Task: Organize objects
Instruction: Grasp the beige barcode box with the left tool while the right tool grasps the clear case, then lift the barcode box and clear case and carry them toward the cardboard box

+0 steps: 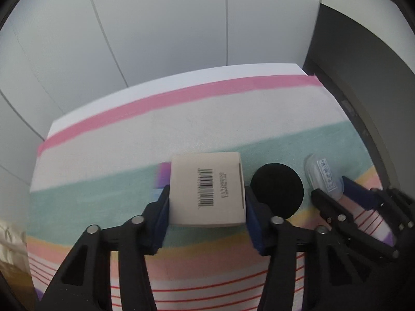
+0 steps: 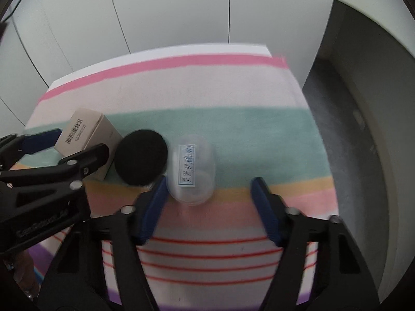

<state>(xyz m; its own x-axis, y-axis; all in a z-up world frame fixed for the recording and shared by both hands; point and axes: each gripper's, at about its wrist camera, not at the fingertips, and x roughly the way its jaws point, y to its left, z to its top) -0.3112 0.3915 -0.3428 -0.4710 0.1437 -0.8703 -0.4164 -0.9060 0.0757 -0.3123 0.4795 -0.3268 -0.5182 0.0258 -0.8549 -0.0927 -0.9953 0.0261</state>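
Note:
My left gripper [image 1: 206, 194] is shut on a beige cardboard box with a barcode [image 1: 207, 189], which sits on the striped cloth; both also show at the left of the right wrist view, the box [image 2: 80, 132] and the gripper [image 2: 77, 142]. A black round disc [image 1: 277, 191] lies just right of the box, also in the right wrist view [image 2: 141, 156]. A clear plastic container with a blue label [image 2: 192, 171] lies on its side right of the disc. My right gripper [image 2: 208, 184] is open, its left pad beside the container, its right pad well clear; both show in the left wrist view, the gripper [image 1: 334, 186] and the container [image 1: 324, 175].
The striped pastel cloth [image 2: 233, 129] covers a small white table set against grey wall panels [image 2: 181, 7]. The table's right edge drops to a dark grey floor [image 2: 345, 134]. A cream object [image 1: 11, 248] shows at the left edge.

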